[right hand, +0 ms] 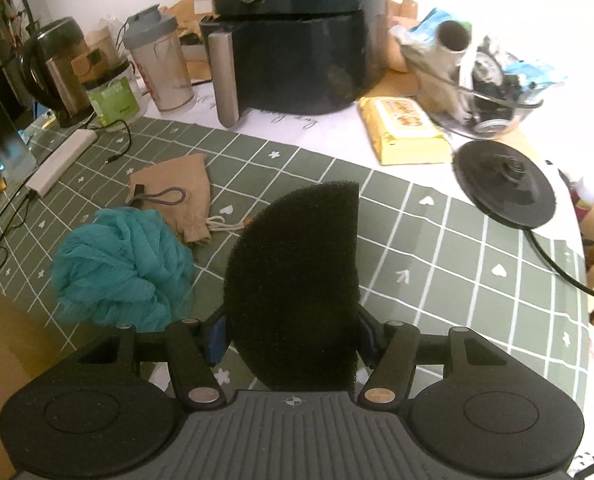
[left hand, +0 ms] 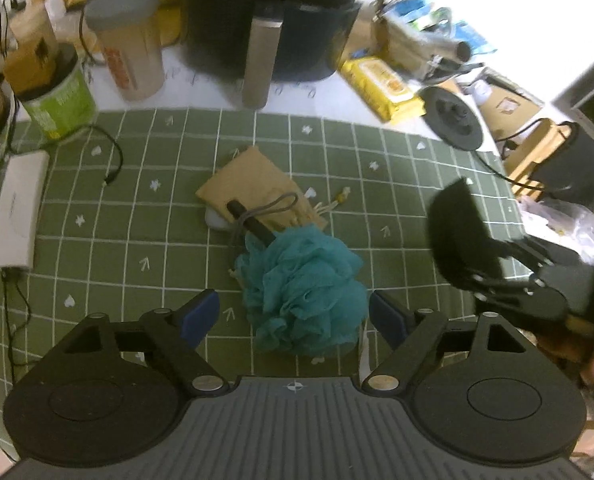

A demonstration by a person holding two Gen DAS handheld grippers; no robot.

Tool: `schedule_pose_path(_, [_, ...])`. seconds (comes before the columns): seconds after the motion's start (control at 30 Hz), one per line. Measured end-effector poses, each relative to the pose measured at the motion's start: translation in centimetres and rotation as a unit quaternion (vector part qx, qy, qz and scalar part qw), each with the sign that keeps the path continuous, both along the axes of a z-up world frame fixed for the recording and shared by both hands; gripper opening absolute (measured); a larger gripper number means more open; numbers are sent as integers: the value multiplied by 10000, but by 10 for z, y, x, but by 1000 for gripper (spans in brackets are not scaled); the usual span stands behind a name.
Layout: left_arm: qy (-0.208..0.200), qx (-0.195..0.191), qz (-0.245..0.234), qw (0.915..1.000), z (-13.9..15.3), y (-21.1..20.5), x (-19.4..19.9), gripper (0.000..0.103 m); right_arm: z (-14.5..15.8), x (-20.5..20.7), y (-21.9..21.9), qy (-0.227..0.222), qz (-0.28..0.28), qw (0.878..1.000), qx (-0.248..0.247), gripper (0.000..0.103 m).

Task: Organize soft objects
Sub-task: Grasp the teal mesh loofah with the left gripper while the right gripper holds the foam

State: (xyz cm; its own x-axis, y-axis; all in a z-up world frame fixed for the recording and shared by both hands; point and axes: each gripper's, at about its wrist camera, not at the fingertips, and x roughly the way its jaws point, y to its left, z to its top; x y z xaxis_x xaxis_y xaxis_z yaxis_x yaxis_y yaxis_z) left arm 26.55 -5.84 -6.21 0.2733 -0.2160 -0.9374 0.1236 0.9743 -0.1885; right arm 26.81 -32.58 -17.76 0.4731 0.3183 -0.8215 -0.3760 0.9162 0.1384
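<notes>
The right gripper [right hand: 293, 336] holds the black sponge [right hand: 297, 280]; the left gripper [left hand: 295, 312], fingers wide, straddles the teal puff [left hand: 301, 292], to pinch next.

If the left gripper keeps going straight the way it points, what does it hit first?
Most likely the teal bath pouf: it sits between the open fingers of the left gripper, directly ahead on the green checked cloth. Depth is uncertain.

The sponge [right hand: 297, 280] was coarse, matt black foam; the loofah [left hand: 301, 292] at nine o'clock of it, crinkled teal mesh. The pouch [left hand: 249, 184] looked plain tan cloth, the tablecloth [left hand: 397, 184] matt green fabric.
</notes>
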Motion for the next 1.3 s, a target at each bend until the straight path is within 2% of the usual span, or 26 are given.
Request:
schedule_pose_path(0.13, [544,-26,132,9984,-19,-3,22,82,11,-13,-13,-47,-230,9996,124,63])
schedule_pose_path(0.3, [1013,28,105,9948,-42,-12,43,82,25,-30,-25,-130,-462,9985,258,63])
schedule_pose_path(0.43, [1471,22,149,9890,-64,-20,58,82,34,-39,-32,-190,-588,9973,385,63])
schedule_pose_path(0.6, [1838,108,279,9825,-89,-30,74,82,43,-47,-39,-262,-670,9964,439,64])
schedule_pose_path(0.83, [2135,436,250,9756,-121,-43,87,82,50,-56,-47,-329,-768,9952,507,64])
schedule_pose_path(1.07, [2227,630,71,9728,-134,-52,89,82,52,-63,-50,-355,-785,9948,537,64])
schedule_pose_path(1.17, [2279,638,4,9716,-136,-52,88,72,53,-64,-50,-366,-774,9948,545,64])
schedule_pose_path(1.23, [2224,618,-37,9730,-132,-53,88,61,54,-65,-49,-384,-757,9949,549,64])
schedule_pose_path(1.3, [2139,572,-60,9752,-126,-52,88,56,56,-66,-48,-402,-729,9950,554,64])
